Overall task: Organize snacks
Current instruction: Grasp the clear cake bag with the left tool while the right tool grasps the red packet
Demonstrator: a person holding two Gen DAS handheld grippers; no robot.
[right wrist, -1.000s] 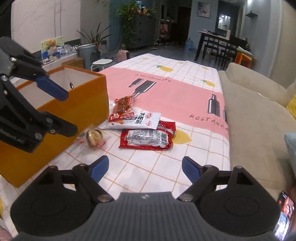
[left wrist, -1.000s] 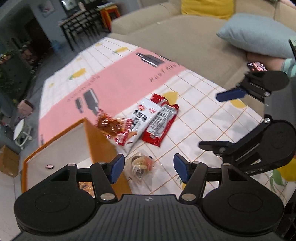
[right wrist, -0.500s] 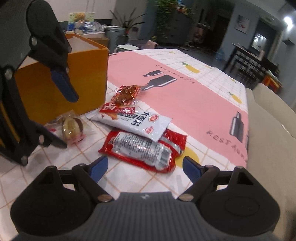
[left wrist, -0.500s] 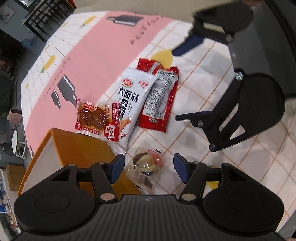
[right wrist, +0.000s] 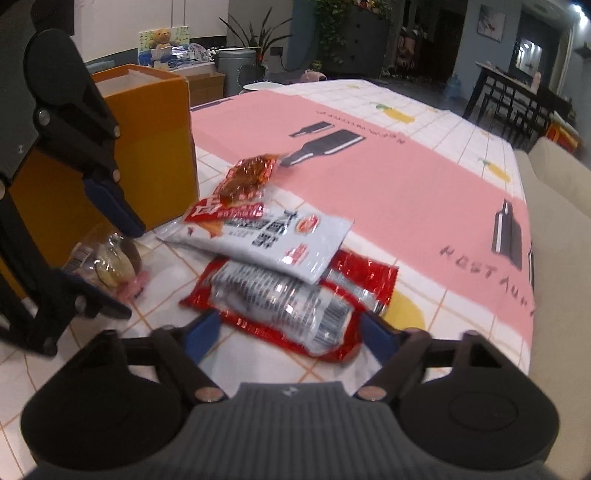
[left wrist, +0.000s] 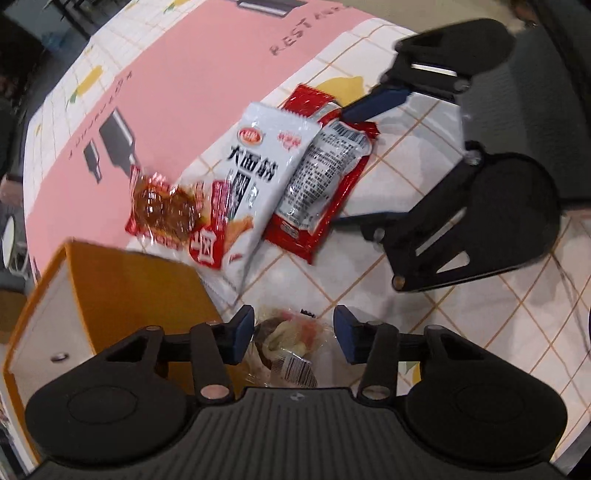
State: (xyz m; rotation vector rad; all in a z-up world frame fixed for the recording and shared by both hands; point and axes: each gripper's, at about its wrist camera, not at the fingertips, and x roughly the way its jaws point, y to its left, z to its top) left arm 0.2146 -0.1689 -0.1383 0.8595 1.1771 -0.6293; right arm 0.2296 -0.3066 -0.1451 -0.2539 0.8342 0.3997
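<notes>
My left gripper [left wrist: 293, 330] is open, its jaws on either side of a small clear-wrapped pastry [left wrist: 286, 341], which also shows in the right wrist view [right wrist: 110, 266]. My right gripper [right wrist: 291, 332] is open, its jaws on either side of the near end of a red snack packet [right wrist: 291, 299], also seen in the left wrist view [left wrist: 325, 177]. A white packet [left wrist: 258, 170] lies partly over the red one. A small red packet [left wrist: 162, 206] of brown snacks lies beside it. An orange box [left wrist: 122, 295] with an open top stands at the left.
The table wears a pink and white checked cloth [right wrist: 388, 177]. A beige sofa [right wrist: 561, 229] runs along the right edge. Dark chairs [right wrist: 517, 99] and a plant cabinet [right wrist: 354, 33] stand far behind.
Both grippers have dropped toward the table. The left has closed in around the pastry; the right has moved forward around the red packet's end. Neither has shut.
</notes>
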